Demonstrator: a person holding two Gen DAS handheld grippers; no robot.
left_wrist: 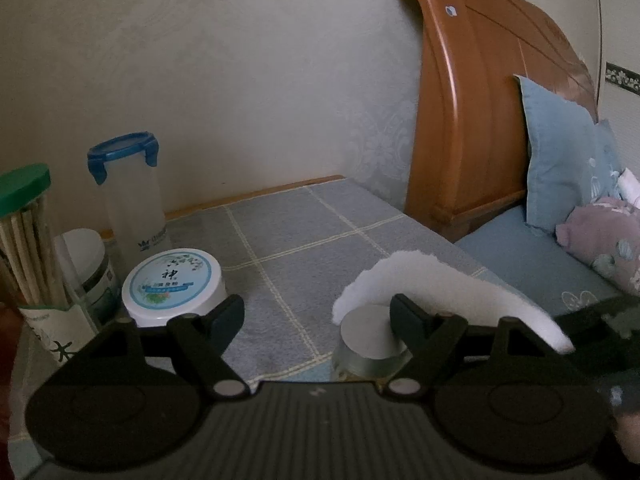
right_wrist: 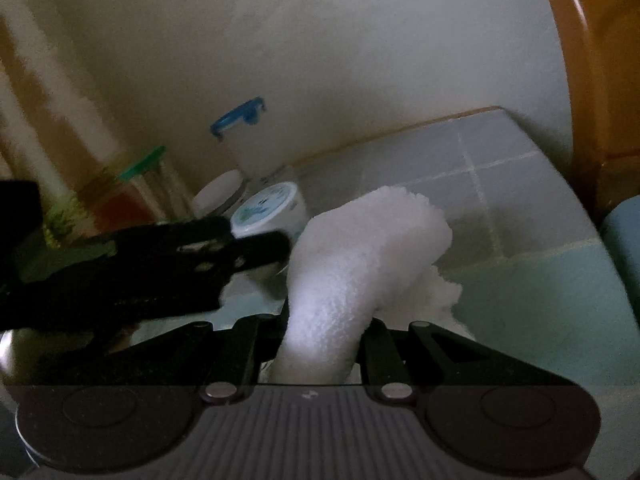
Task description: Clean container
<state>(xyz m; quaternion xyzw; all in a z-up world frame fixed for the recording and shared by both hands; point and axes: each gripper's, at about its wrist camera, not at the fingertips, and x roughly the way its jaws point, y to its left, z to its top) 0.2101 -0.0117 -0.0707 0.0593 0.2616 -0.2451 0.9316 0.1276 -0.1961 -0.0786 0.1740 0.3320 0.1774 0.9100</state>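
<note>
Grey checked cloth covers the bedside cabinet top (left_wrist: 304,236); a small round silver-lidded container (left_wrist: 370,346) stands upright at its front edge.
White fluffy cloth (right_wrist: 344,276) is pinched in the right gripper (right_wrist: 320,340), draped over the container; the left gripper (left_wrist: 316,312) is spread around the lid.

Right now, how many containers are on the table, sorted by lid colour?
White lid: 3, the labelled tub, the jar behind it, and the jar under the cloth
Blue lid: 1, the tall bottle
Green lid: 1, the stick jar
Total: 5
</note>
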